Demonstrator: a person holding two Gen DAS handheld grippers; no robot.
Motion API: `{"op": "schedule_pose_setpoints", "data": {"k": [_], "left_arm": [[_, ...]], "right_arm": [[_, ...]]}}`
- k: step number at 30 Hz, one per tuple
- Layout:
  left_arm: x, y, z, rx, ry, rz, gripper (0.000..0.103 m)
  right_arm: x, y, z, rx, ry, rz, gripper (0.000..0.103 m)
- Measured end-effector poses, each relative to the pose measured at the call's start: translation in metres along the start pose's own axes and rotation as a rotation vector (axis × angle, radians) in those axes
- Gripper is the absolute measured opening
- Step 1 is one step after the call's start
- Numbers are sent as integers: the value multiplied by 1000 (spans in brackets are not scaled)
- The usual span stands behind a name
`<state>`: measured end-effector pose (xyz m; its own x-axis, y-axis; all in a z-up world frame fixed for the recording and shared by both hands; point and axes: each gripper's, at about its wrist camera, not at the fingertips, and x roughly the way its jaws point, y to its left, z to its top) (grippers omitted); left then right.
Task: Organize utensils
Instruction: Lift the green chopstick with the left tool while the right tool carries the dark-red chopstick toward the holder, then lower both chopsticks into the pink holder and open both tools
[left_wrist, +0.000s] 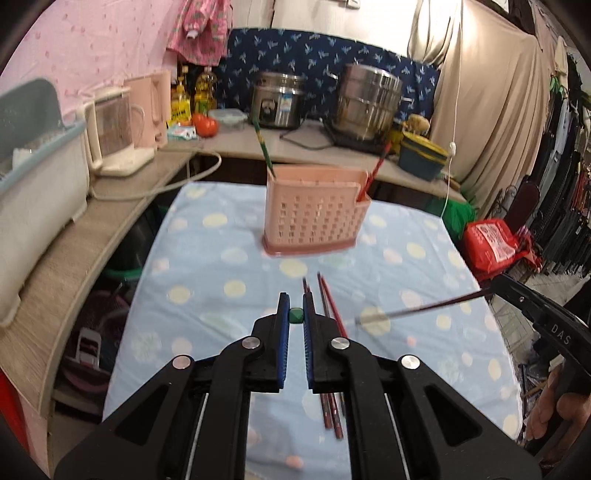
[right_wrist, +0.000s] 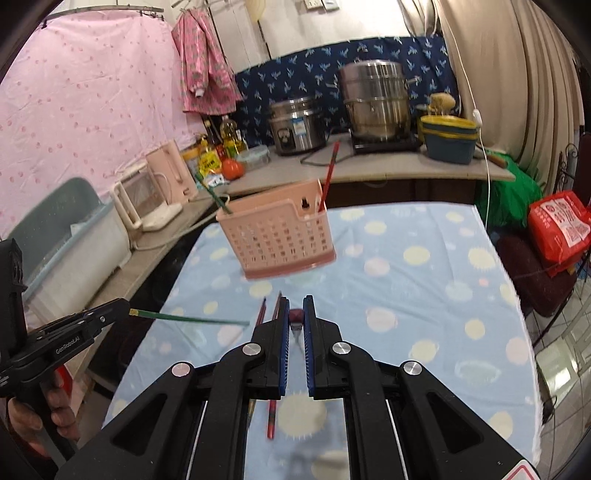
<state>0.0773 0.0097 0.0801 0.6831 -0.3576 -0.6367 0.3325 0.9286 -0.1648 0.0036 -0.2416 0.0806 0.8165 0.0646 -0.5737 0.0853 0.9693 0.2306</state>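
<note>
A pink perforated utensil holder stands on the blue dotted tablecloth; it shows in the right wrist view too. A green chopstick leans in its left end, a red one in its right end. My left gripper is shut on a green chopstick, seen end-on here and as a long green stick in the right wrist view. My right gripper is shut on a dark red chopstick, end-on in its own view. Several red chopsticks lie on the cloth under the grippers.
A counter behind the table holds a rice cooker, a steel pot, oil bottles, a tomato and a yellow-lidded tub. A dish rack and a pink kettle stand left. A red bag sits right.
</note>
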Motion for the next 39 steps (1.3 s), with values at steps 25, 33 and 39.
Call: {"op": "schedule_pose_setpoints", "data": {"k": [25, 33, 39], "left_arm": [[2, -25, 175, 41, -252, -20, 7], [18, -44, 232, 61, -321, -22, 7], [56, -50, 246, 74, -292, -26, 7]], "right_arm": [[27, 28, 181, -51, -247, 32, 7], [64, 43, 231, -69, -275, 34, 7], [105, 44, 241, -67, -241, 37, 7]]}}
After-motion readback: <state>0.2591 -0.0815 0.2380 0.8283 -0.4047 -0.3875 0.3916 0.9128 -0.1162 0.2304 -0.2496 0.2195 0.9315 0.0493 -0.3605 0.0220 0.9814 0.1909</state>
